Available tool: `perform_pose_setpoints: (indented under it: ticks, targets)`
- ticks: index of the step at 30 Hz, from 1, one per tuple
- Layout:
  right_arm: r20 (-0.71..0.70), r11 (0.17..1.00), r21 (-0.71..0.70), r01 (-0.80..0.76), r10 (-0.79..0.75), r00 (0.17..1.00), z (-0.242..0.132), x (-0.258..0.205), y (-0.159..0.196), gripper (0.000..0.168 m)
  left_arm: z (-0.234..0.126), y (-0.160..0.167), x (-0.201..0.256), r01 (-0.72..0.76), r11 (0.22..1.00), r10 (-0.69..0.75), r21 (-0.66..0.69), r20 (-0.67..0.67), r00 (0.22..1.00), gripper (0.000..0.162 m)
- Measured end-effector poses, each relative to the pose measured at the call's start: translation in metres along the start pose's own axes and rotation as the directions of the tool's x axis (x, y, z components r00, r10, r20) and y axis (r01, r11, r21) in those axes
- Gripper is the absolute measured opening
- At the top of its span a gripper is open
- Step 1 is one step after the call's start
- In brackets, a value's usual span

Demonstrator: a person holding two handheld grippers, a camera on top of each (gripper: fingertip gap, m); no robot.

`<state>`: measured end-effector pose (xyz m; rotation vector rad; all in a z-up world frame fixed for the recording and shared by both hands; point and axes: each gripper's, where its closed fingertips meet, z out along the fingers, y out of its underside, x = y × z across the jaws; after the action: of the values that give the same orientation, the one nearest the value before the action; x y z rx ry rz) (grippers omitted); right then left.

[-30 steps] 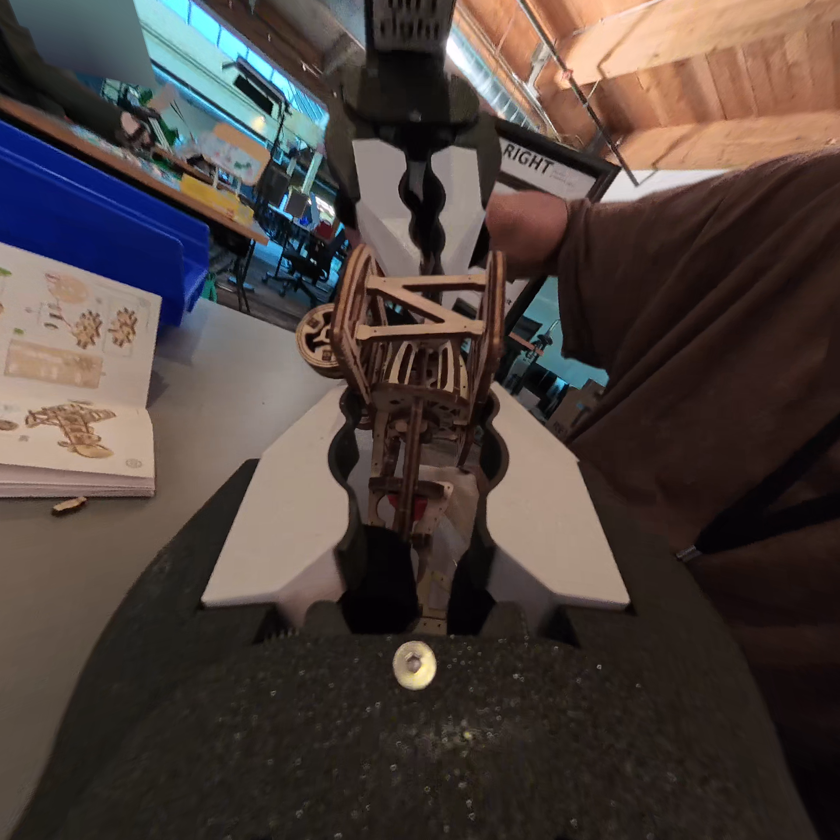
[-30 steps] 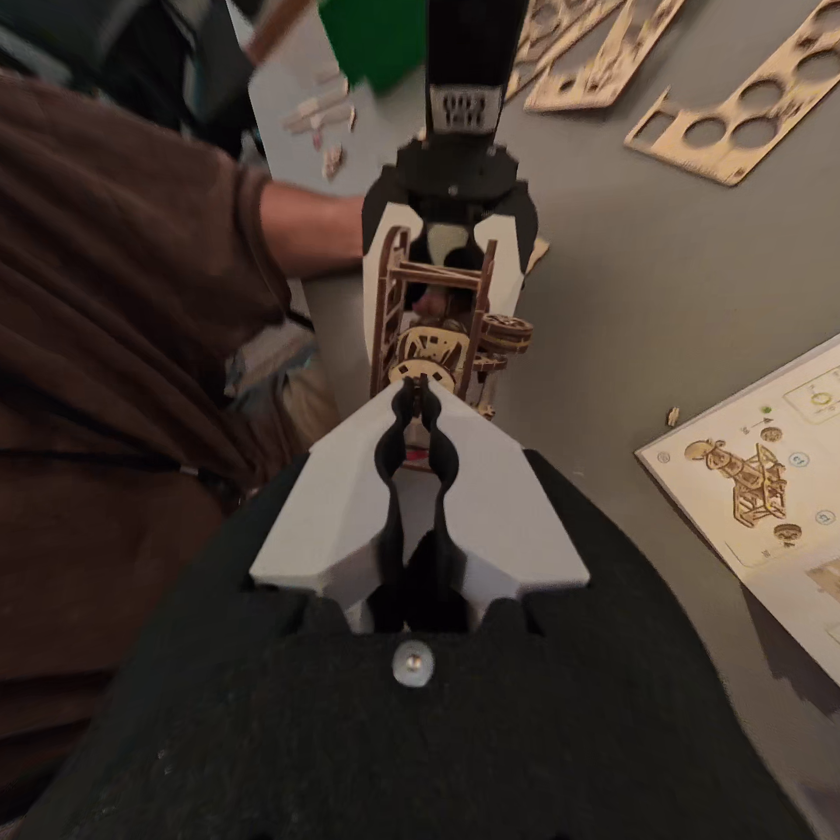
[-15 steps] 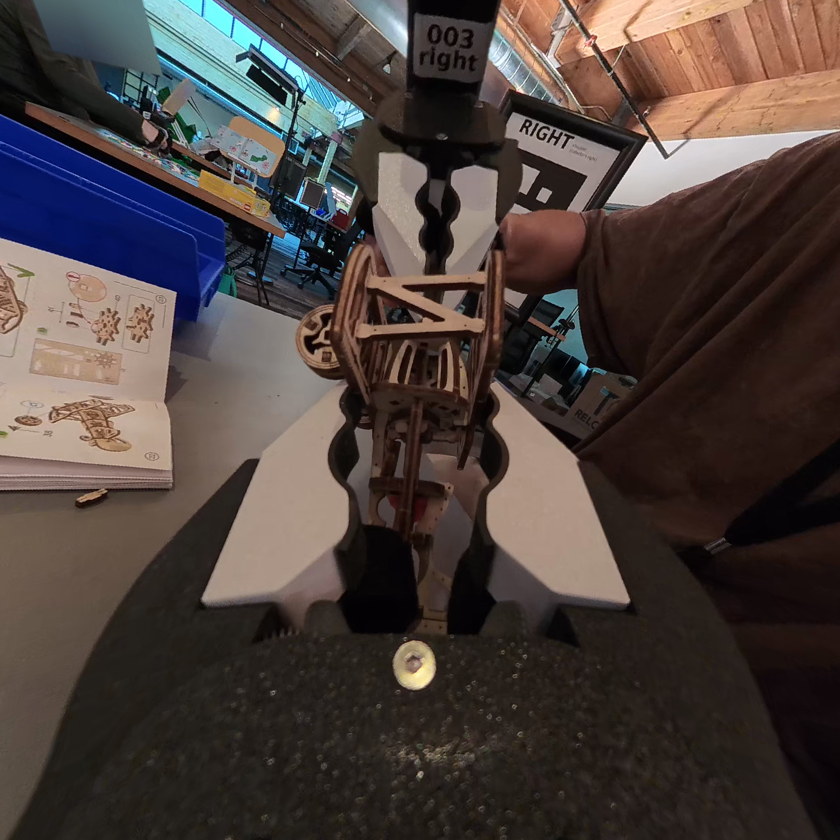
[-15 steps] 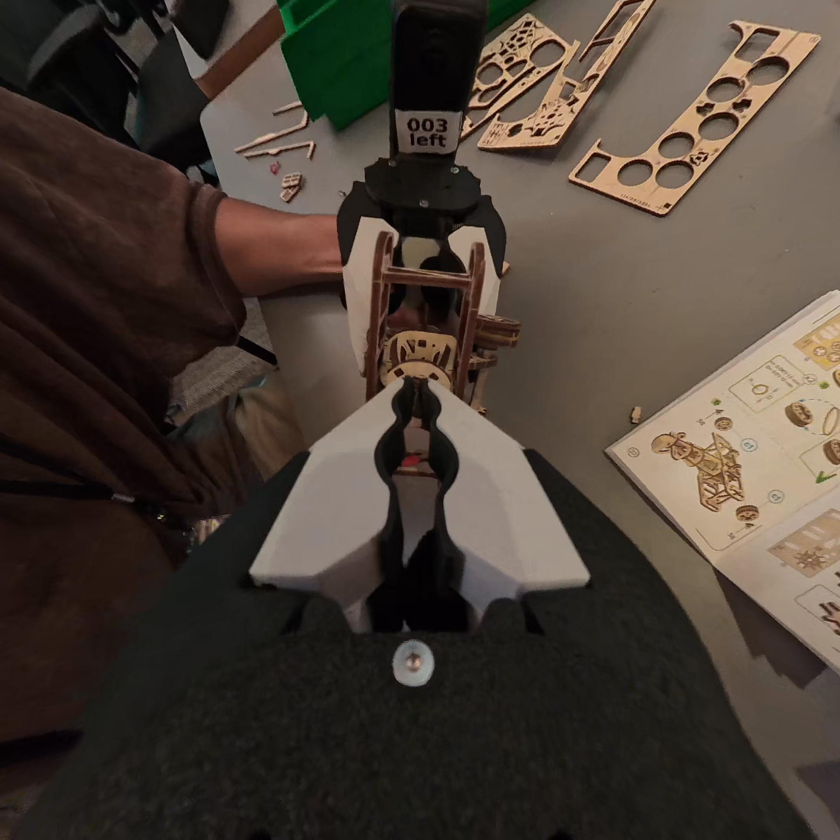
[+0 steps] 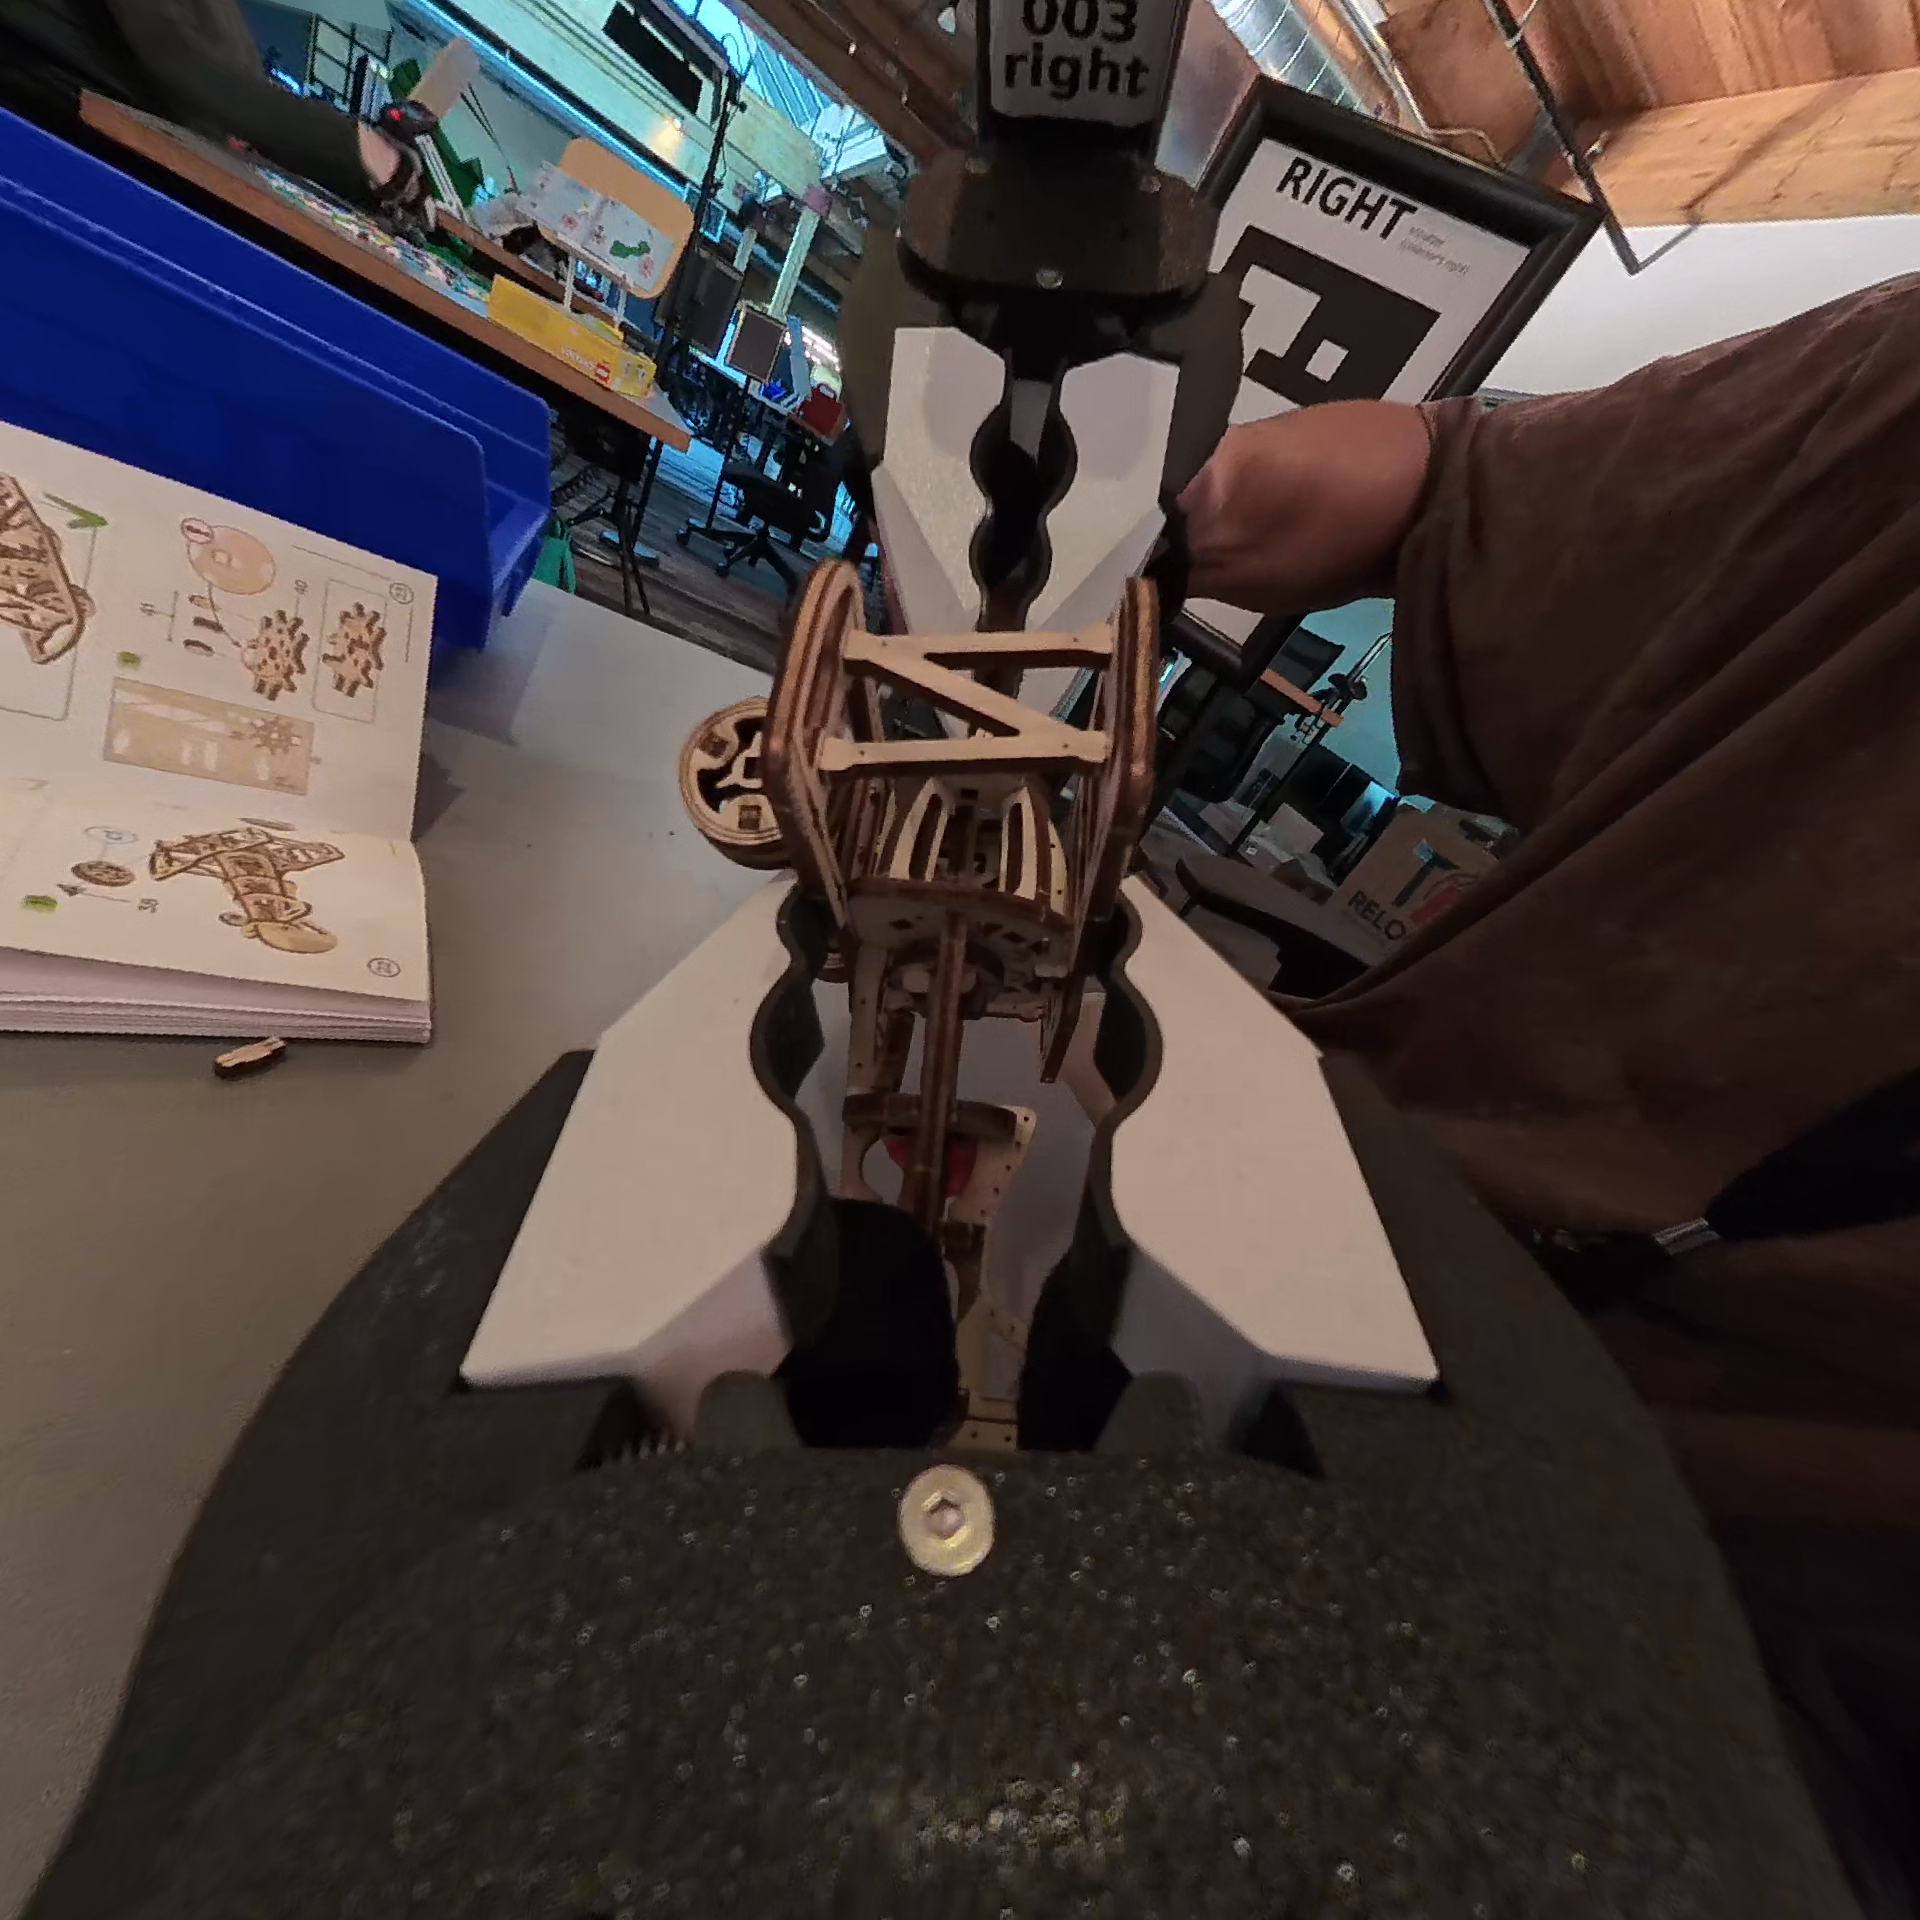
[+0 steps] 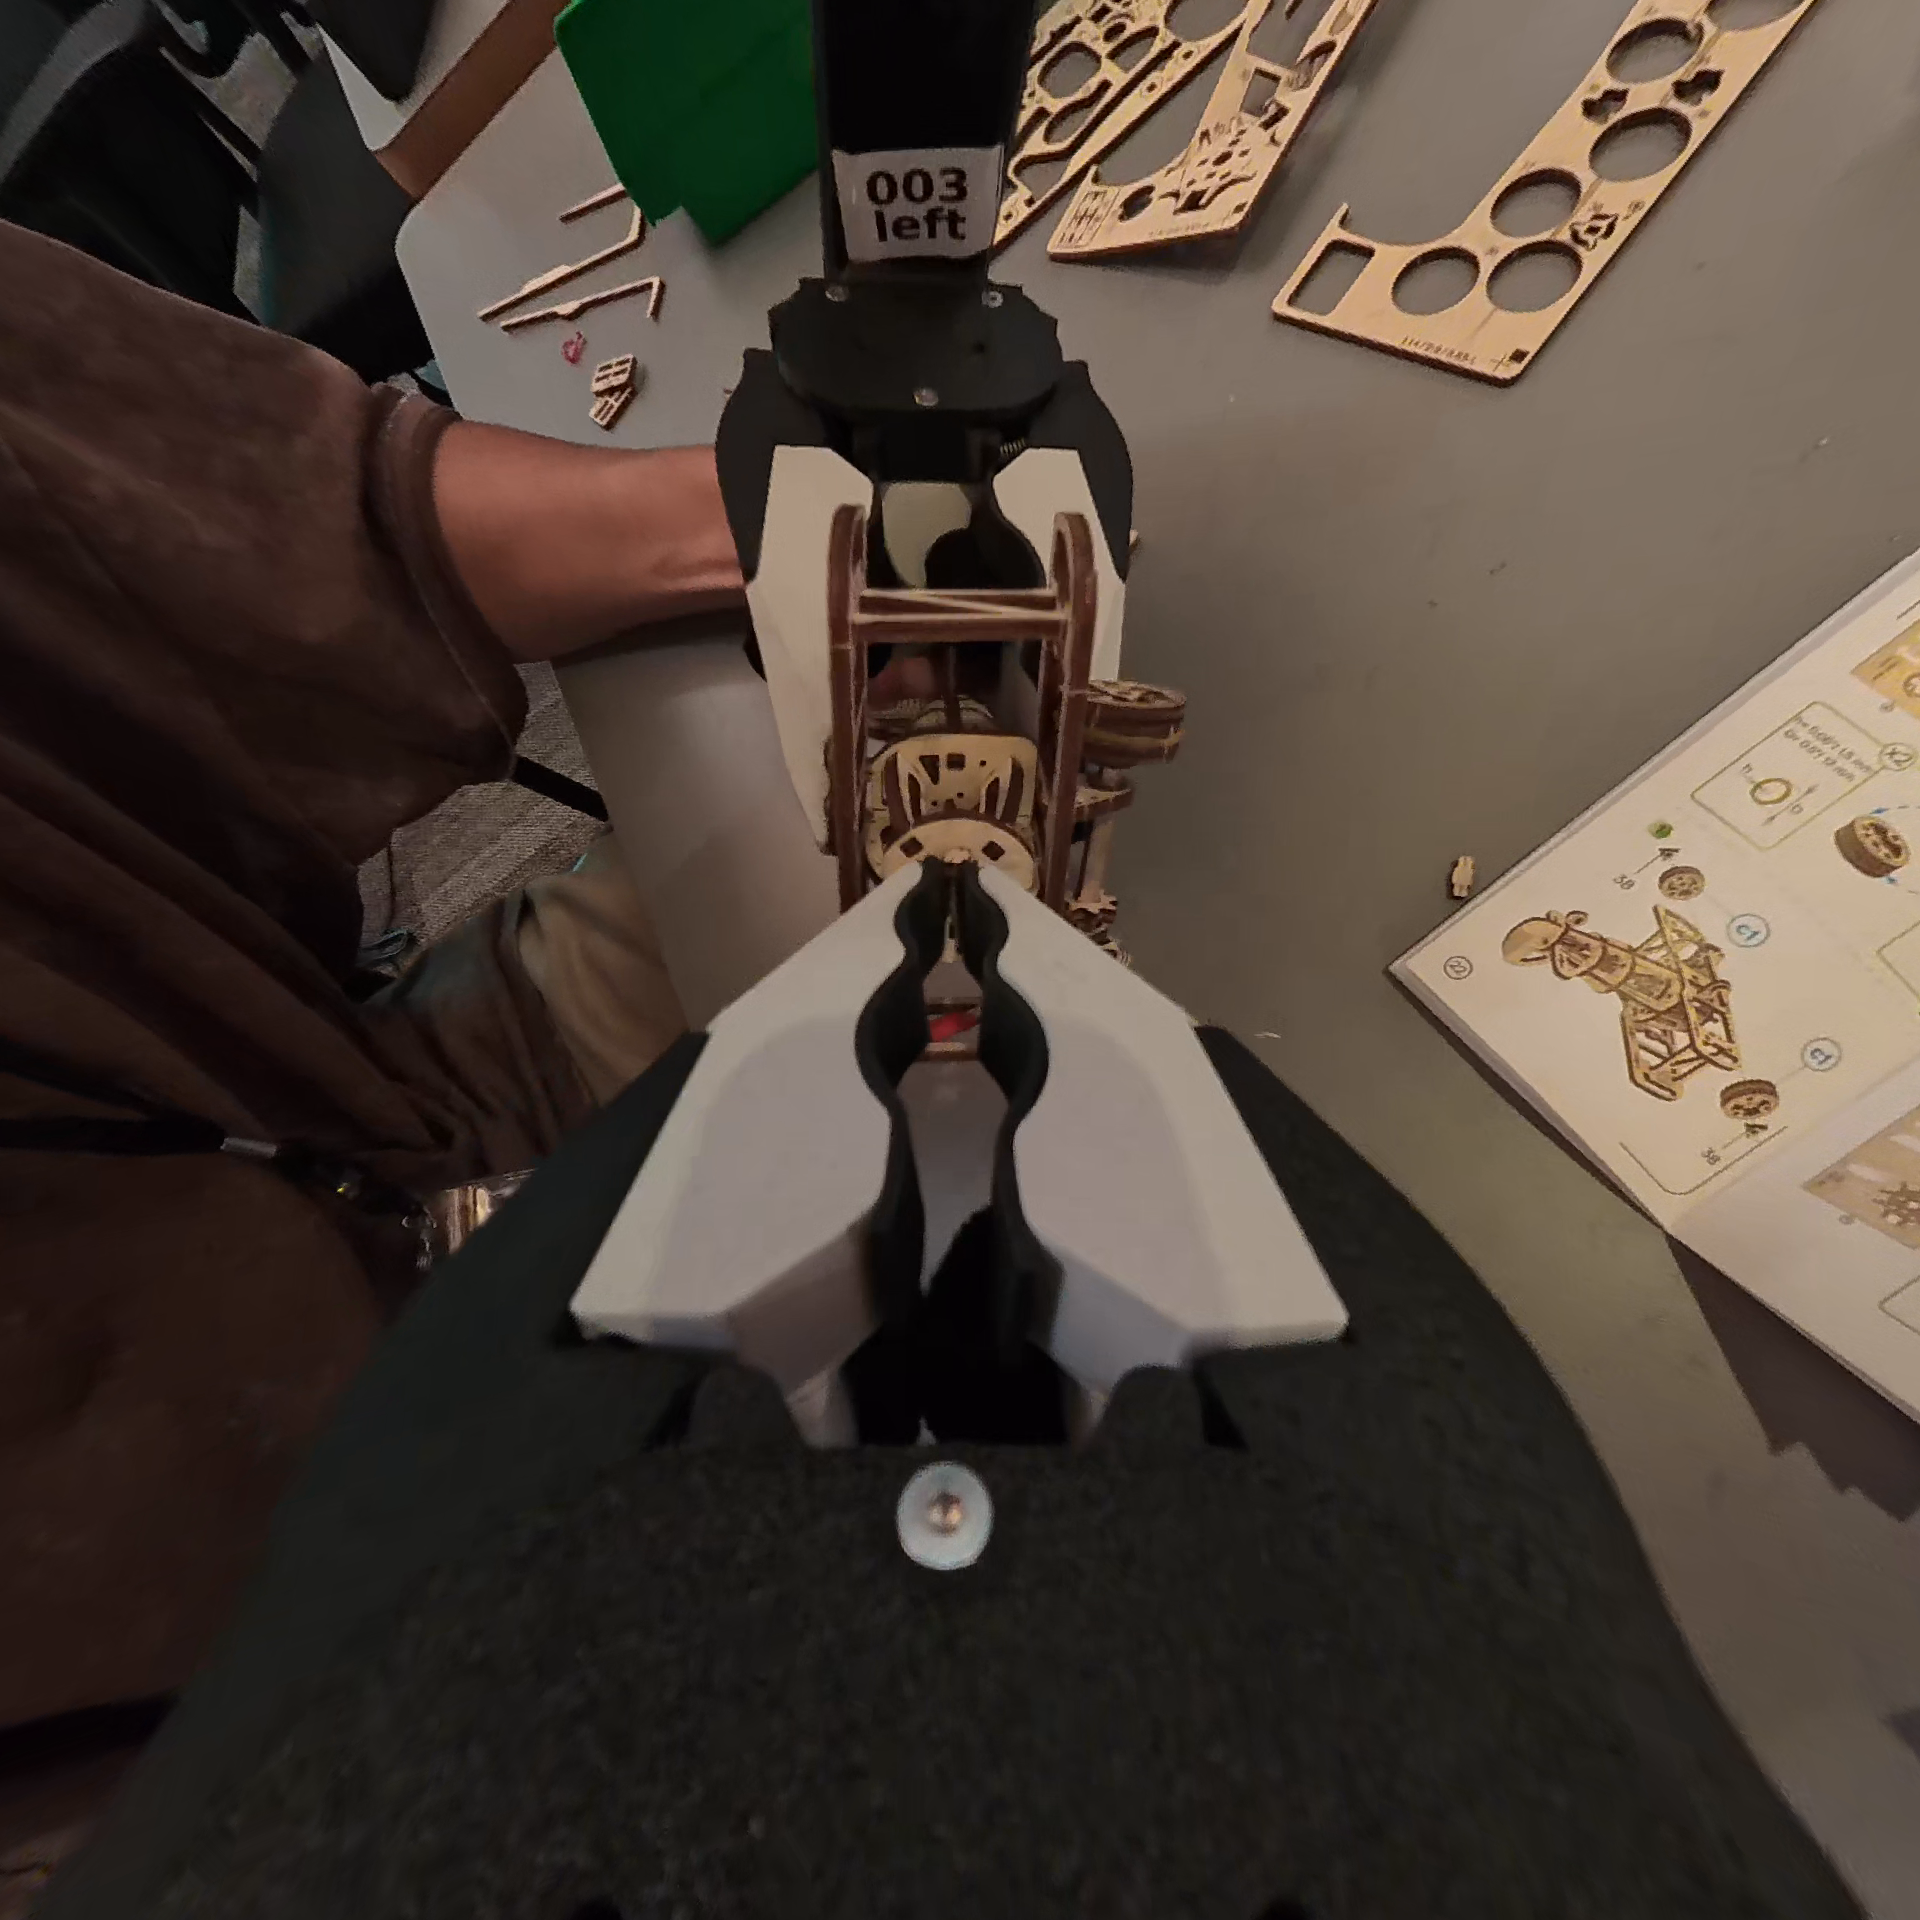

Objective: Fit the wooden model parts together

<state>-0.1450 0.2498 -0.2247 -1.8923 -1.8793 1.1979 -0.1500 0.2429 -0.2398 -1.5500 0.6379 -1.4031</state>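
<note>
In the left wrist view, a blue plastic bin (image 5: pixel 260 384) stands at the far left on the grey table (image 5: pixel 156 1195), with an open instruction booklet (image 5: pixel 208 790) of printed diagrams just in front of it and a tiny loose wooden chip (image 5: pixel 249 1057) beside the booklet's near edge. At centre, the left gripper (image 5: pixel 956 997), white-fingered with black pads, has its jaws set apart around the pale laser-cut wooden model frame (image 5: pixel 961 790), clamping it by its sides and holding it clear above the table. A small wooden wheel (image 5: pixel 732 779) sticks out from the frame's left side. Beyond the frame, the right gripper (image 5: pixel 1013 592) points back at it with its jaws almost together, their tips pinched on a small part at the model's centre (image 6: pixel 951 854). To the right is a brown sleeve (image 5: pixel 1662 727).
</note>
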Motion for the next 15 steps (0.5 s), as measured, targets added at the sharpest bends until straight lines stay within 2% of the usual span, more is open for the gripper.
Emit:
perform_pose_setpoints:
  ticks: [11, 15]
  targets:
    - [0.078, 0.995, 0.006, -0.097, 0.096, 0.992, 0.0003, -0.0002, 0.0051, 0.002, 0.0021, 0.0036, -0.0003, -0.005, 1.0, 0.006, -0.025, 0.01, 1.0, 0.049]
    - [0.073, 0.997, -0.022, -0.08, 0.081, 0.994, -0.0014, 0.0013, 0.0079, 0.002, 0.0054, 0.0066, -0.0018, -0.009, 0.999, 0.01, -0.046, 0.024, 1.0, 0.049]
